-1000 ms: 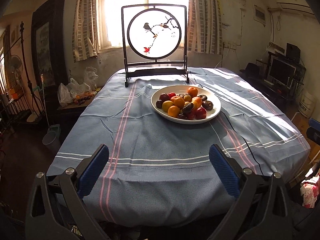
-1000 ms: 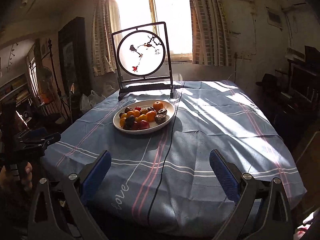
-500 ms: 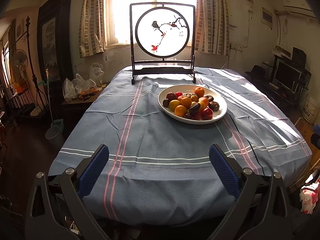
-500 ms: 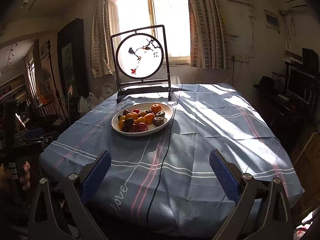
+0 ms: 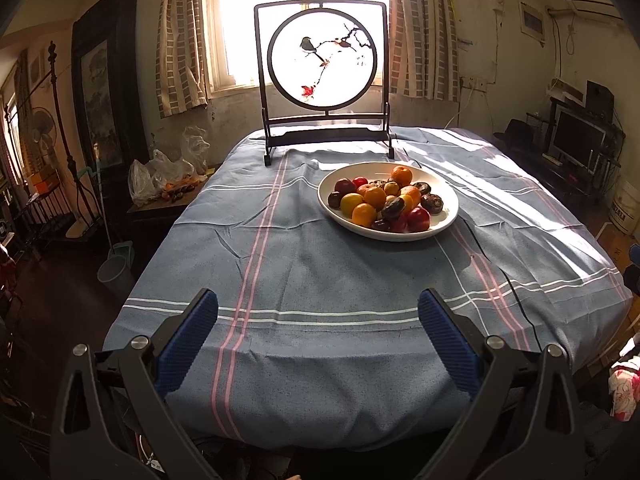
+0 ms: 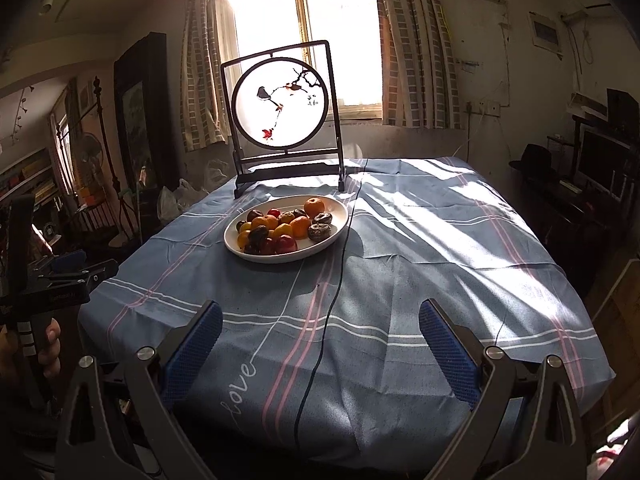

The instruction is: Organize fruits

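A white oval plate [image 5: 444, 222] [image 6: 334, 212] sits past the middle of a blue striped tablecloth [image 5: 304, 276] [image 6: 420, 264]. It is heaped with several oranges [image 5: 375, 197] [image 6: 301, 227], red fruits [image 5: 418, 218] [image 6: 286, 244] and dark brown fruits [image 5: 432, 203] [image 6: 319, 232]. My left gripper [image 5: 318, 312] hangs open over the table's near edge, well short of the plate, with nothing between its blue pads. My right gripper [image 6: 320, 314] is open too, empty, above the near edge. The left tool [image 6: 60, 280], held by a hand, shows at the right wrist view's left border.
A framed round bird screen [image 5: 322, 54] [image 6: 281, 102] stands upright at the table's far edge, behind the plate. A thin black cable [image 6: 336, 280] [image 5: 508, 288] runs across the cloth to the near edge. Plastic bags [image 5: 160, 172] lie on a side stand at left.
Both grippers have drifted slightly toward the table, so the plate and screen appear a bit nearer and more centred. Both stay open and empty.
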The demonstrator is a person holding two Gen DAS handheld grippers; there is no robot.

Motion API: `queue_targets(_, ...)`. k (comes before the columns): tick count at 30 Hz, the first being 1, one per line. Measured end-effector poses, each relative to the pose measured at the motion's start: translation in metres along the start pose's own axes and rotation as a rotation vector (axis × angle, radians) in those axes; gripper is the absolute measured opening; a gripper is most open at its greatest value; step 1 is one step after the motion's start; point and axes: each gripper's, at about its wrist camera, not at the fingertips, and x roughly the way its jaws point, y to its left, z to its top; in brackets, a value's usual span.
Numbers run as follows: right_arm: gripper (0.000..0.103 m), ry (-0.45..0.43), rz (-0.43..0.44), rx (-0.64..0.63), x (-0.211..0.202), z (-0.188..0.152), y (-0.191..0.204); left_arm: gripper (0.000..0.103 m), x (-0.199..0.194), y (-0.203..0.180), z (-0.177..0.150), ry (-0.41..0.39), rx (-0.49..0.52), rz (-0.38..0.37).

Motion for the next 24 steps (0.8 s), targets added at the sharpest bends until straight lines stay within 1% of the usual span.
queue_targets(4, 0.099, 0.004, 0.004, 0.0, 0.0011, -0.0012, 0.0009, 0.098, -0.0024, 0.0038, 0.0018, -0.034, -0.02, 0.057)
queue_targets(7, 0.099, 0.002, 0.003, 0.001, 0.0011, -0.0009, 0.0009, 0.098, -0.0048, 0.0076, 0.0029, -0.042, -0.035, 0.047)
queue_targets(12, 0.099, 0.002, 0.003, 0.004, 0.0006, -0.0002, 0.0007, 0.098, -0.005, 0.0063, 0.003, -0.05, -0.017, 0.077)
queue_targets(15, 0.099, 0.002, 0.002, 0.003, 0.0007, -0.0001, 0.0005, 0.098, -0.0053, 0.0071, 0.0034, -0.054, -0.019, 0.075)
queue_targets(24, 0.099, 0.004, 0.007, 0.003, 0.0007, 0.0, 0.0004, 0.098, -0.0031, 0.0046, 0.0029, -0.035, -0.008, 0.062)
